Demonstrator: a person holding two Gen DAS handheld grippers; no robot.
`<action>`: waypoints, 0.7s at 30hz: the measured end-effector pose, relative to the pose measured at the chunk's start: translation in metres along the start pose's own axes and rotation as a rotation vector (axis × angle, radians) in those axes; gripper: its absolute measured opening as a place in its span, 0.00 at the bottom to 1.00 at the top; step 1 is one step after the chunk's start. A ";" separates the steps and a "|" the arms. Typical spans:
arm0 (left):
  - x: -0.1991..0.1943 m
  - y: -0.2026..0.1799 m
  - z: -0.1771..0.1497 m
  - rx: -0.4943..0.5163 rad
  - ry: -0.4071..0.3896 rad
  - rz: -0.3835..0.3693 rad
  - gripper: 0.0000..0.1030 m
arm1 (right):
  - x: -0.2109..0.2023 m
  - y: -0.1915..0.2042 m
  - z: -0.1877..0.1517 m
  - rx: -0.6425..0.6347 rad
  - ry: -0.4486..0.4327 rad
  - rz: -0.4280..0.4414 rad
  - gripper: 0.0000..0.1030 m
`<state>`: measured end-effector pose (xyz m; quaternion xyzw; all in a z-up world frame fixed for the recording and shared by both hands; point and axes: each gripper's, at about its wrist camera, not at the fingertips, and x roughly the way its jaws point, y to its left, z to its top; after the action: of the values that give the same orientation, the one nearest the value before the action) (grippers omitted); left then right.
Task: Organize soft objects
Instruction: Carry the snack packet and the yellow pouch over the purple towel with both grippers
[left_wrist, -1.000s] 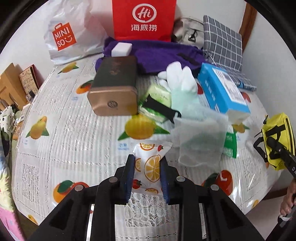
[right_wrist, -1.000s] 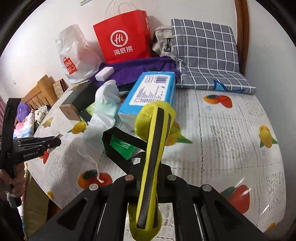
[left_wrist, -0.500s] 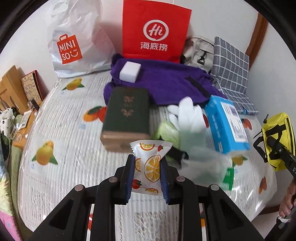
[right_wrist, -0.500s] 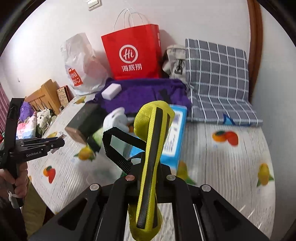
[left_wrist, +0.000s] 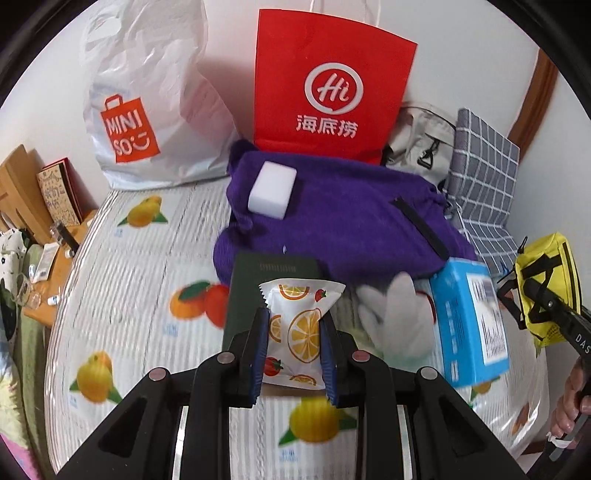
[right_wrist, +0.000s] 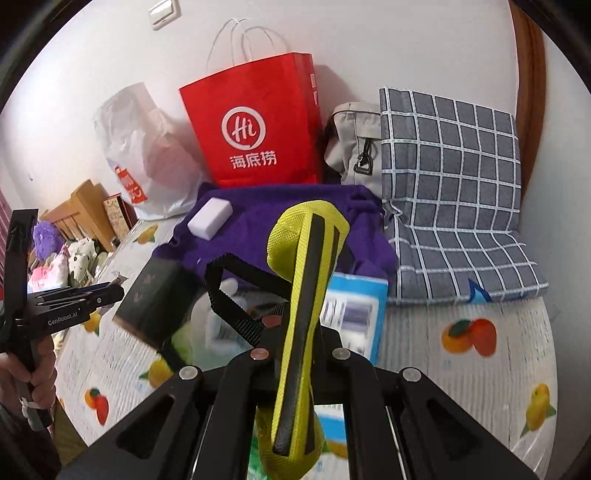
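Observation:
My left gripper is shut on a small white packet printed with orange slices, held above the fruit-print tablecloth. My right gripper is shut on a yellow mesh pouch with black straps, held upright; the pouch also shows at the right edge of the left wrist view. A purple towel lies ahead with a white sponge block on it. White gloves lie beside a blue box.
A dark green box lies just past the packet. A red paper bag and a white MINISO bag stand against the wall. A grey backpack and checked grey cushion are at the right.
Both grippers have moved forward and up over the table toward the purple towel and the bags, each still holding its object. The table items now appear nearer and lower.

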<state>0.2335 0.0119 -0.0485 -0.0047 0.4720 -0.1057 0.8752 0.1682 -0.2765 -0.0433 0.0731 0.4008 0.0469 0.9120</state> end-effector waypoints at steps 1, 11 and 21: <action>0.002 0.000 0.004 0.001 -0.001 -0.001 0.24 | 0.004 -0.001 0.003 0.002 0.002 0.001 0.05; 0.031 0.007 0.043 -0.024 0.004 -0.019 0.24 | 0.050 -0.010 0.039 0.005 0.039 0.010 0.05; 0.067 0.025 0.066 -0.088 0.048 -0.066 0.24 | 0.087 -0.010 0.063 -0.018 0.057 0.006 0.05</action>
<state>0.3285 0.0172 -0.0702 -0.0561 0.4966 -0.1138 0.8587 0.2732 -0.2801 -0.0661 0.0647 0.4260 0.0552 0.9007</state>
